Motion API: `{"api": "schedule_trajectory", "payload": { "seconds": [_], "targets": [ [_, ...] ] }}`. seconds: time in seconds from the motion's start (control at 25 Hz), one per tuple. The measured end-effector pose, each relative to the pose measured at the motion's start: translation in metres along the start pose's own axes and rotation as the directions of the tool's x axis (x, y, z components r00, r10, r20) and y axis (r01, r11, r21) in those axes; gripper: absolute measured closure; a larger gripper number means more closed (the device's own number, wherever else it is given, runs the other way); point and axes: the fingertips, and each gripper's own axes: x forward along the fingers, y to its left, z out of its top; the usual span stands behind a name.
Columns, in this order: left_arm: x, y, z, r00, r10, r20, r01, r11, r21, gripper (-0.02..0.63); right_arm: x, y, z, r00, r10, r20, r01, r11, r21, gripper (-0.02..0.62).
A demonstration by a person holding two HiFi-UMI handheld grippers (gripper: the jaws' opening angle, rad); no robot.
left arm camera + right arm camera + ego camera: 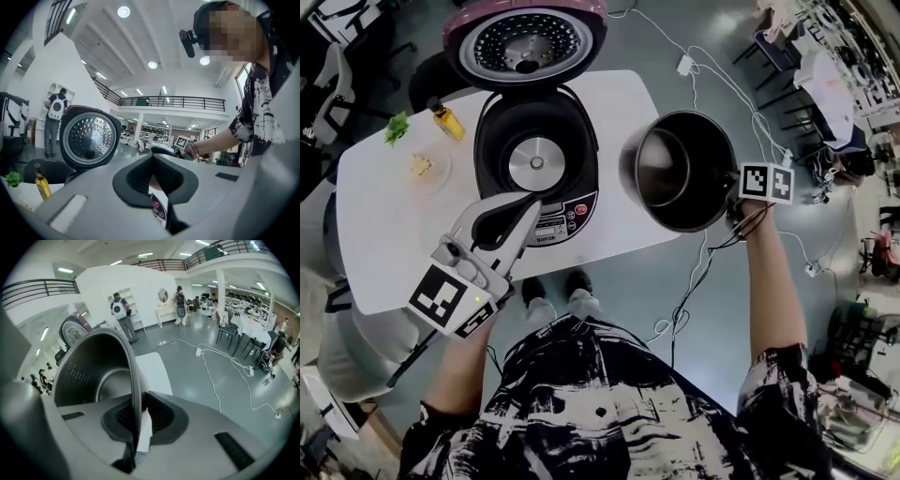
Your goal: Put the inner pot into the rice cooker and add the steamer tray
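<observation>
The right tongs (137,404) are clamped on the rim of the pot (680,169), which hangs in the air at the counter's (384,216) right edge, beside the open rice cooker (492,131). The left tongs (152,164) are pressed together with nothing between them, at the cooker's front.

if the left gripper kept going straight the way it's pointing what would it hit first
Most likely the rice cooker, at its front control panel. The left gripper aims at it, and the panel's buttons show just past its tips in the left gripper view. Nothing seems to stand between.
</observation>
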Motion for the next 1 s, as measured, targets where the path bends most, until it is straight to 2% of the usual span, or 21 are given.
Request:
{"api": "schedule_trajectory", "payload": {
  "seconds": [0.2, 0.4, 0.52, 0.64, 1.0],
  "targets": [
    [-0.012, -0.003, 0.008, 0.999, -0.002, 0.032, 0.002, 1.0, -0.002, 0.601, -0.026, 0.071, 0.065, 0.992, 0.102, 0.071, -0.095, 0.991, -0.09, 0.592],
    [-0.032, 0.002, 0.018, 0.998, 0.028, 0.06, -0.029, 1.0, 0.002, 0.601, -0.015, 0.157, 0.105, 0.976, 0.21, 0.063, -0.196, 0.965, -0.174, 0.592],
    [-0.05, 0.009, 0.02, 0.996, 0.063, 0.067, -0.063, 0.998, 0.001, 0.601, 0.01, 0.204, 0.107, 0.968, 0.252, 0.014, -0.244, 0.948, -0.205, 0.592],
    [-0.067, 0.013, 0.02, 0.993, 0.091, 0.068, -0.091, 0.996, 0.002, 0.601, 0.037, 0.233, 0.1, 0.966, 0.257, -0.035, -0.258, 0.944, -0.207, 0.592],
    [-0.105, 0.019, 0.015, 0.983, 0.163, 0.078, -0.163, 0.987, -0.008, 0.601, 0.091, 0.26, 0.076, 0.971, 0.199, -0.135, -0.227, 0.945, -0.234, 0.591]
  ]
}}
